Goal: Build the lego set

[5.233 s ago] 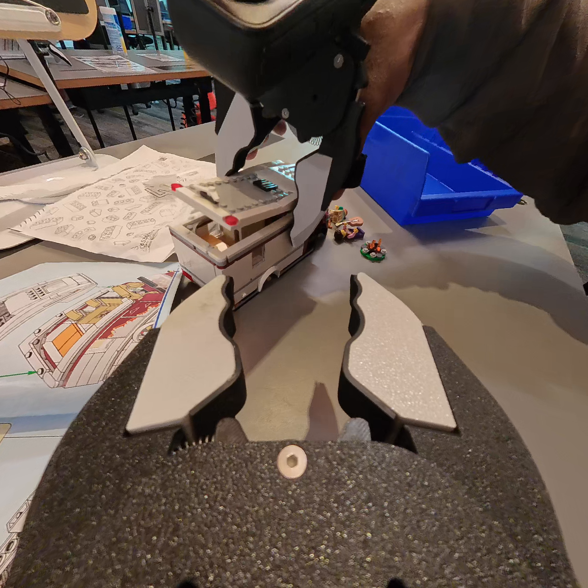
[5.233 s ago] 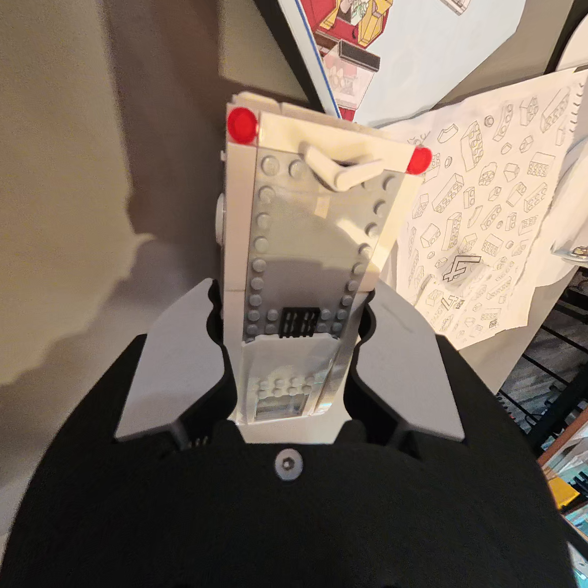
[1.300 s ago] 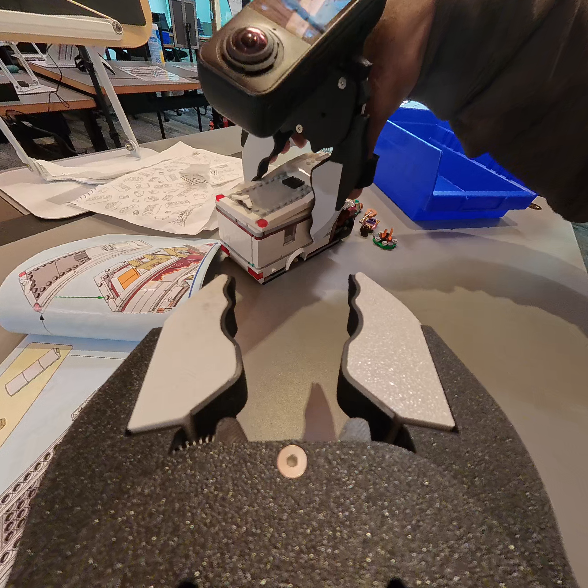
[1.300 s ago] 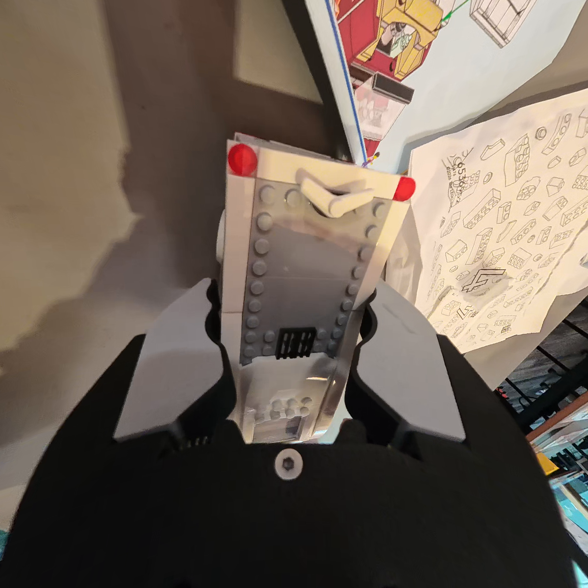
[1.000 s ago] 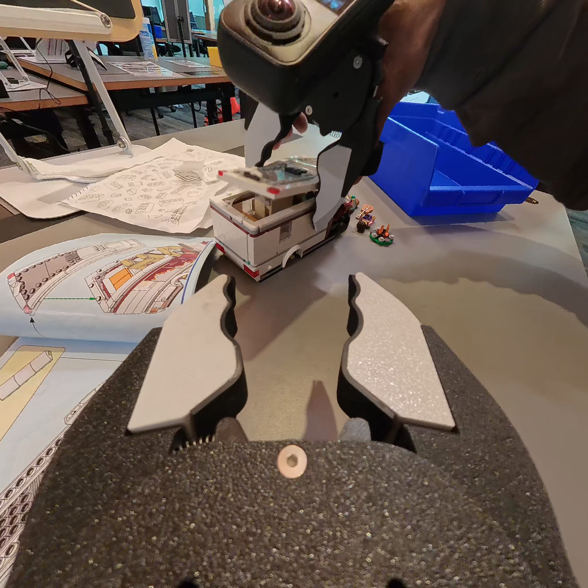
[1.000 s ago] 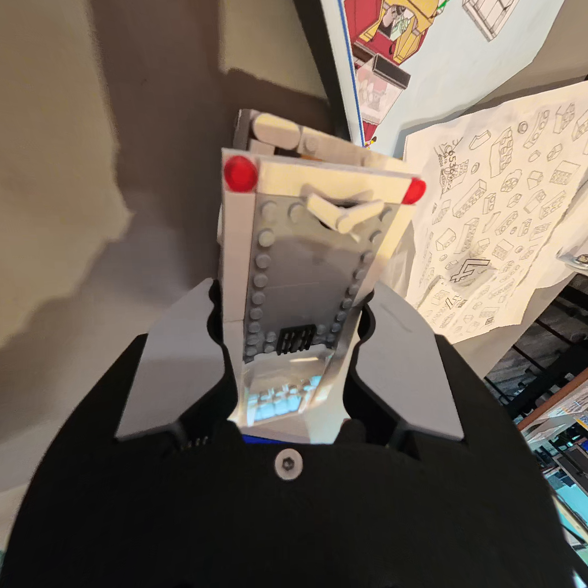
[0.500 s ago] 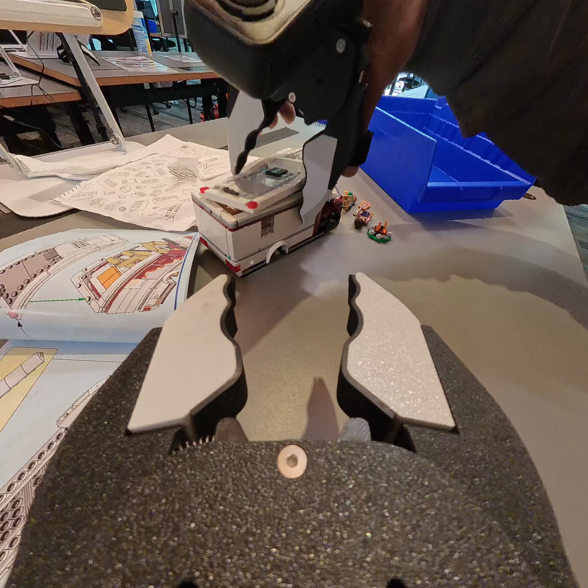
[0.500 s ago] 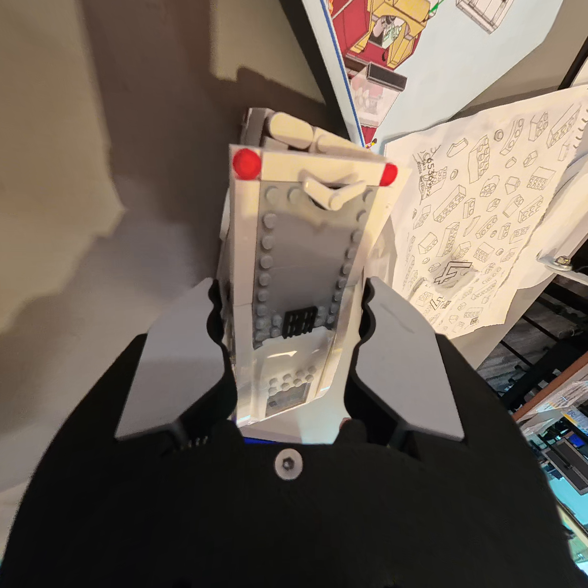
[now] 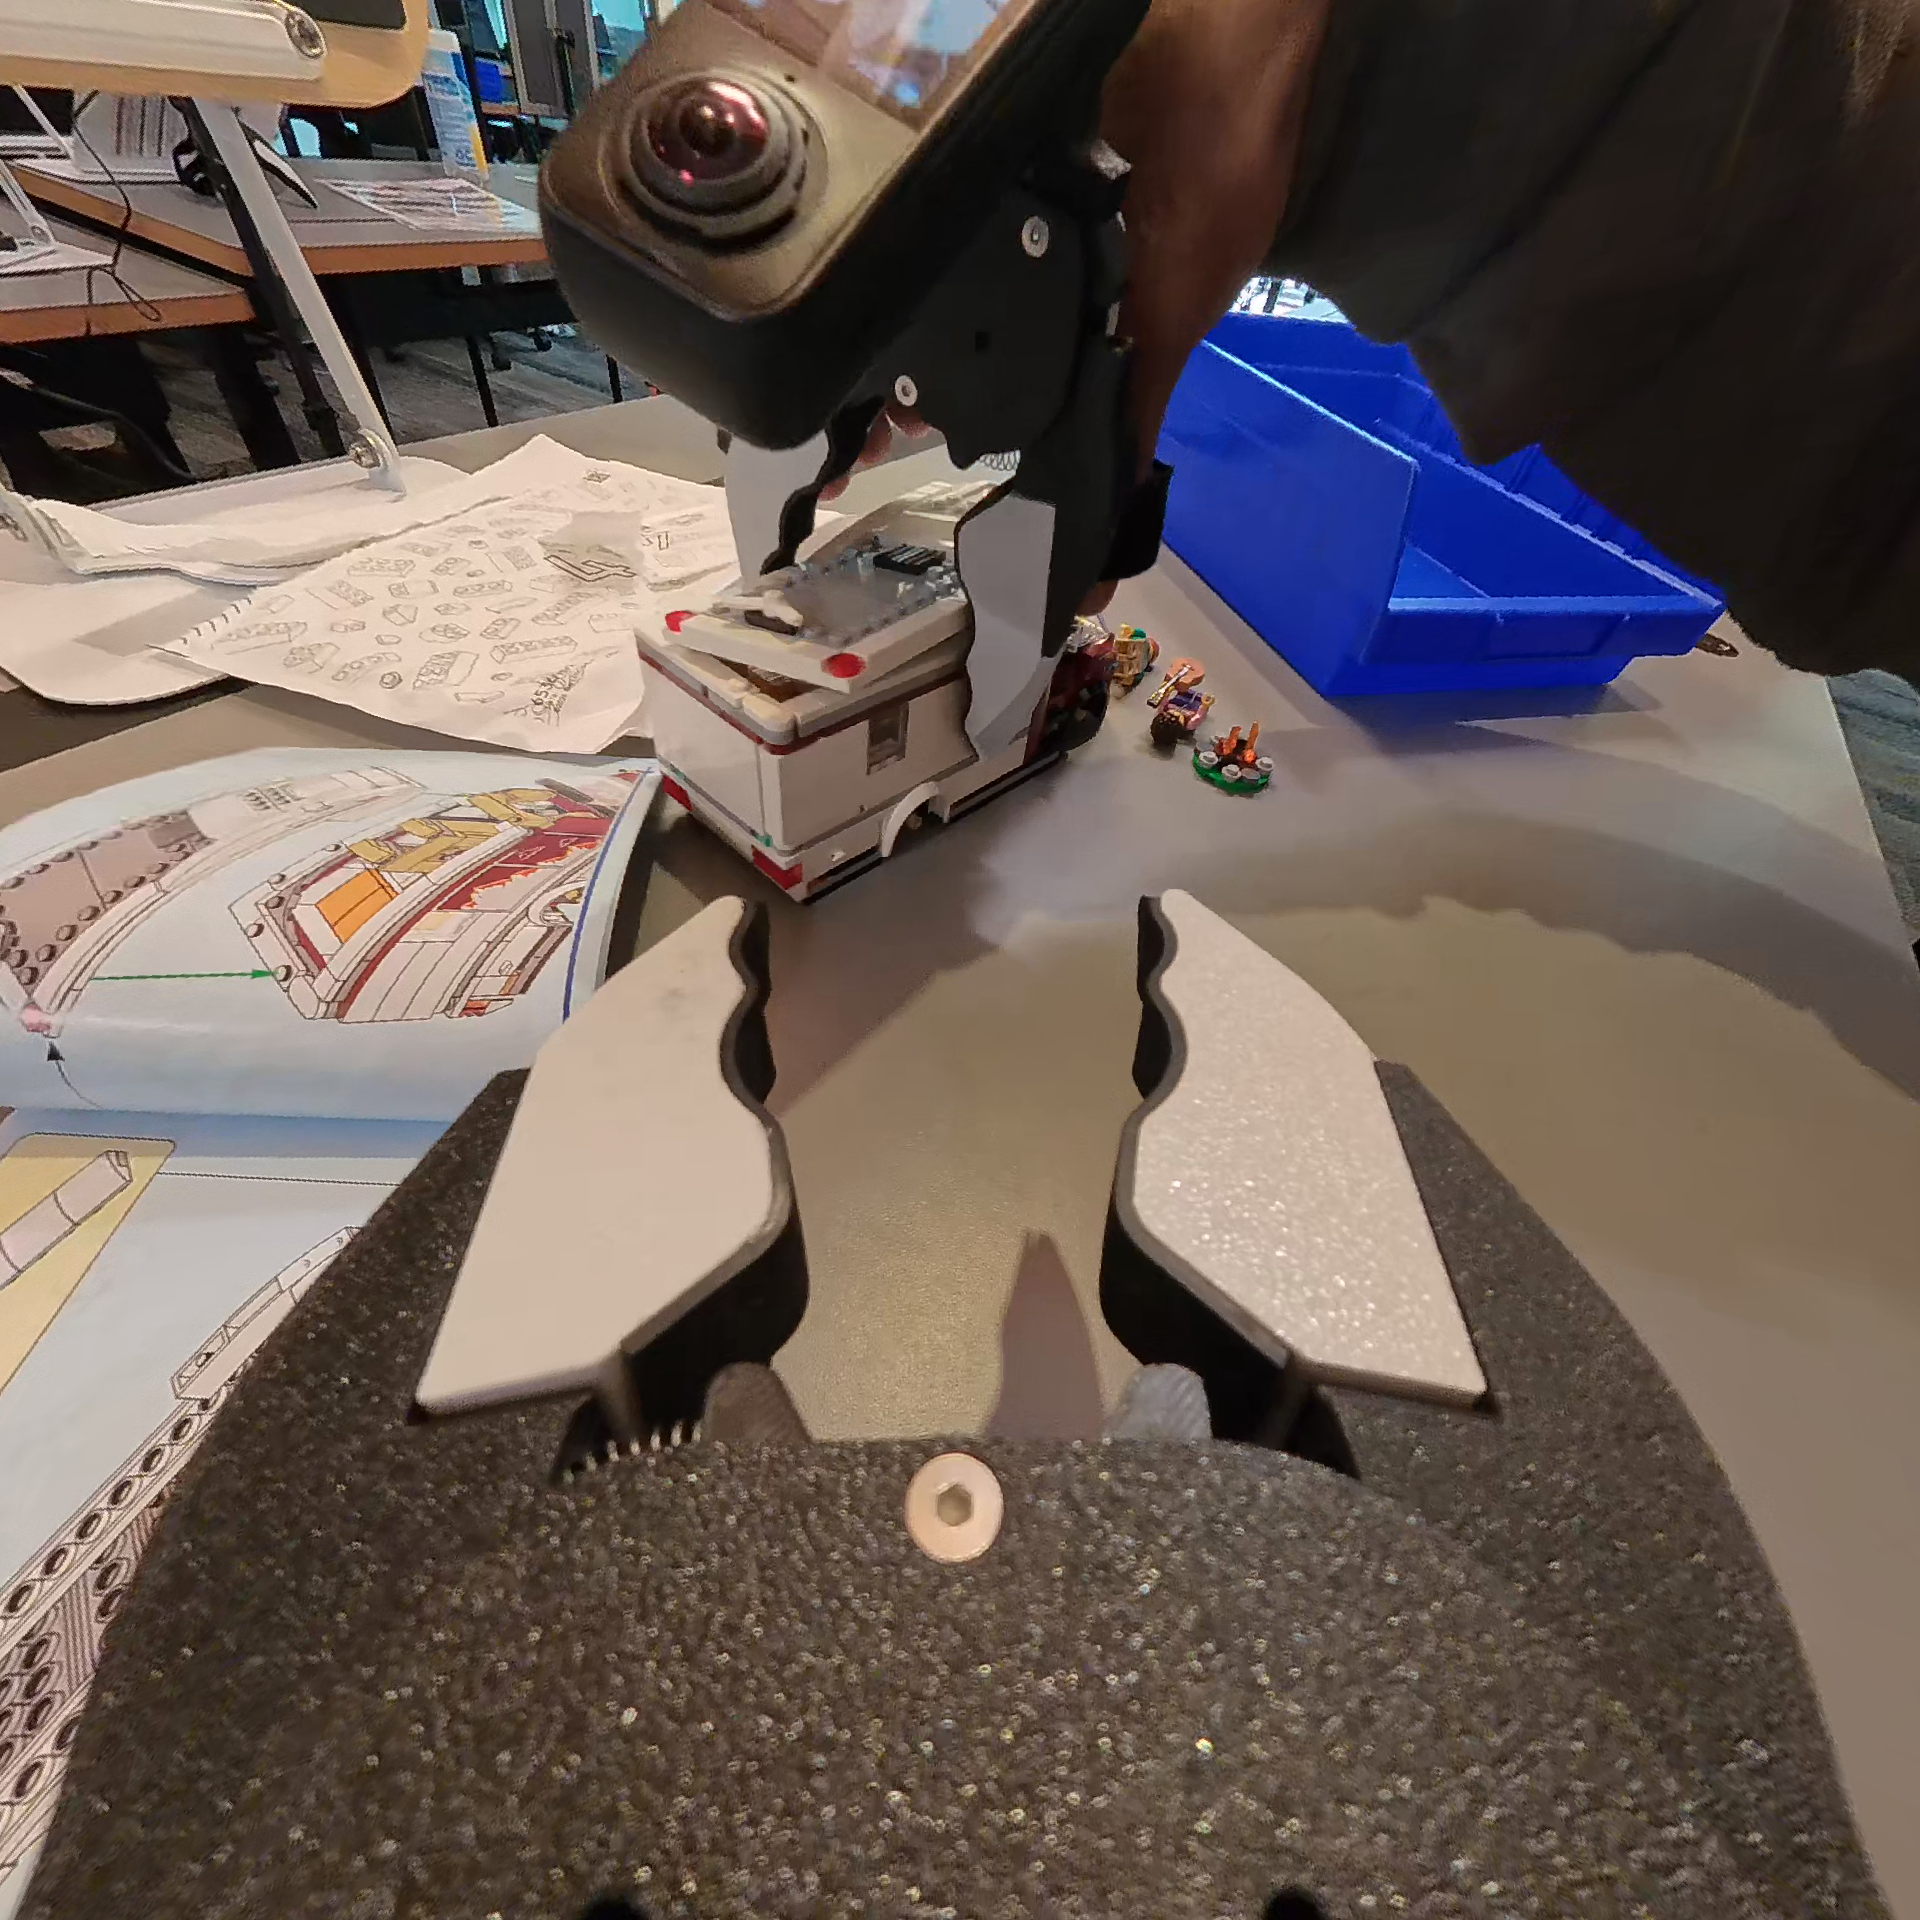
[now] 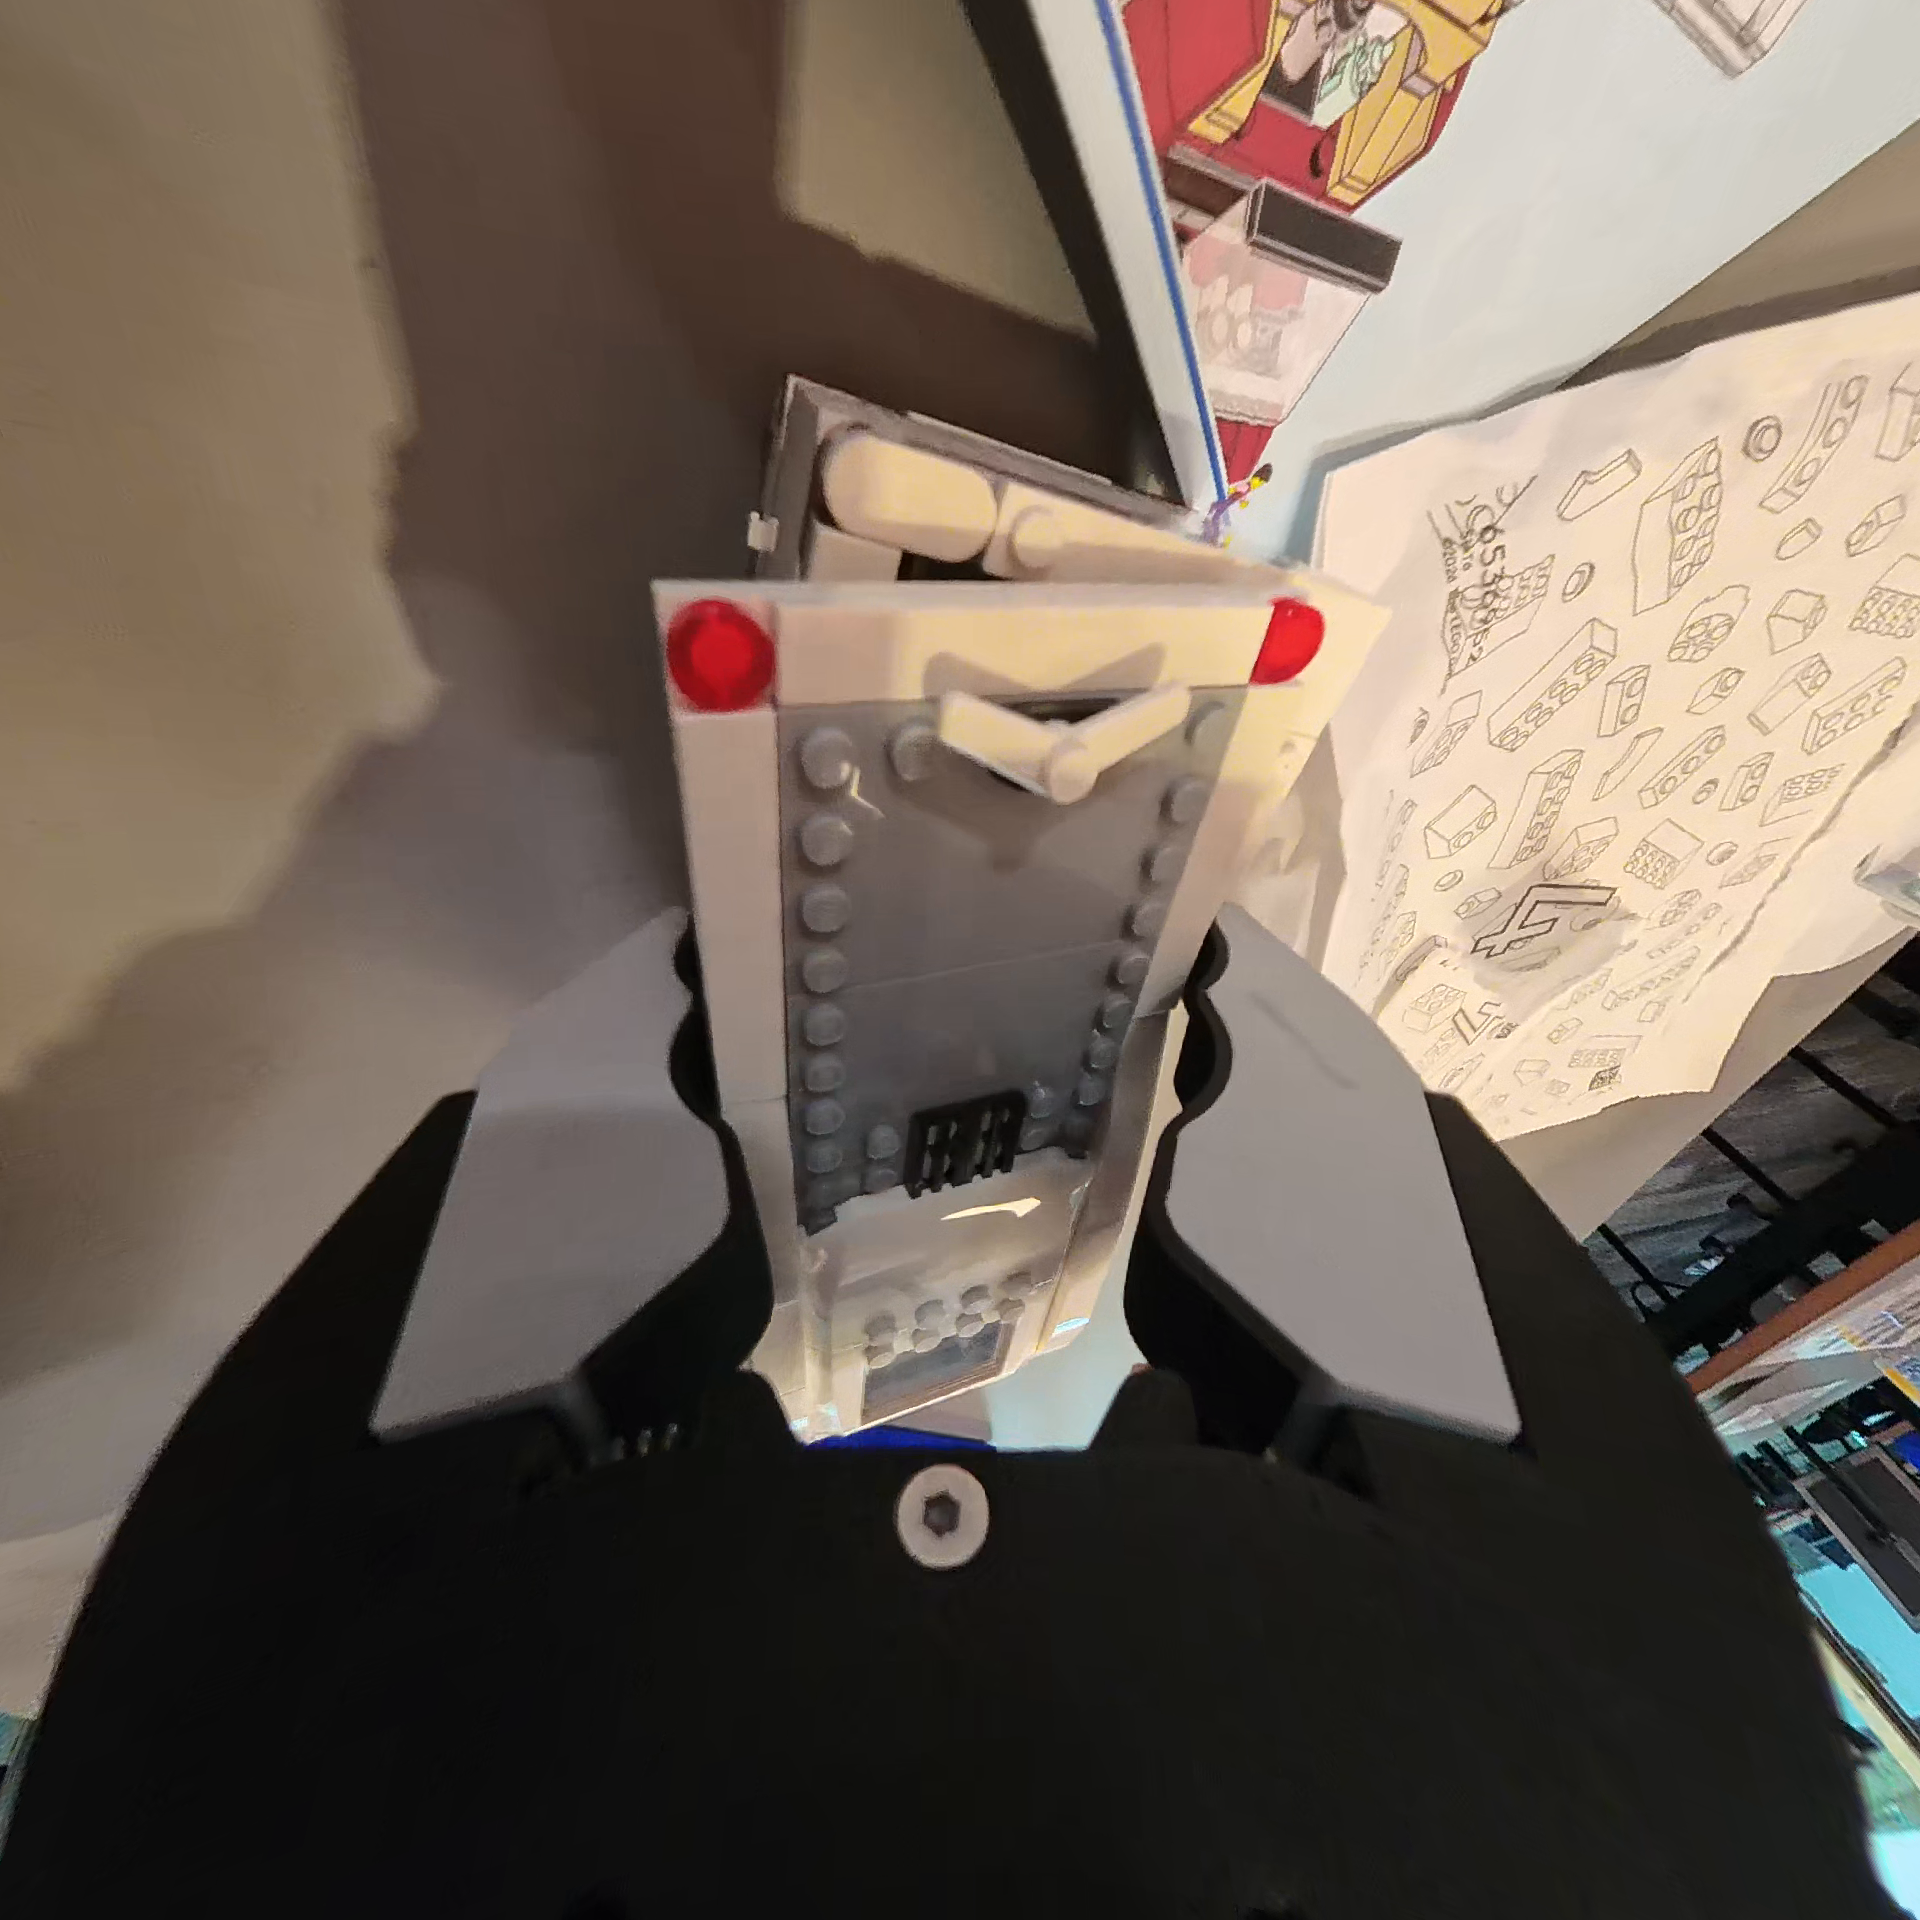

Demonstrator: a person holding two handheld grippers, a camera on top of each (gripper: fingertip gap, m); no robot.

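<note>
Right tongs (image 10: 940,1023) pinch the camper's grey studded roof (image 10: 966,935); left tongs (image 9: 951,997) spread, bare, above the surface (image 9: 1455,1039); blue bin (image 9: 1455,582) interior mostly hidden.

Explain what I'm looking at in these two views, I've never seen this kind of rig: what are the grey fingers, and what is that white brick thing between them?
No robot arm here: a person holds a two-finger gripper in each hand, each with a camera looking along its fingers.

The left wrist view shows the left gripper open over the grey table, holding nothing. Farther off it shows the right gripper and its camera, reaching down onto a white toy-brick camper van.

The right wrist view looks down on the van's roof panel, grey-studded with red corner studs. The panel sits tilted, its rear edge raised, between the right fingers.

Also there: an instruction booklet, a parts sheet, a blue bin and small figures.
</note>
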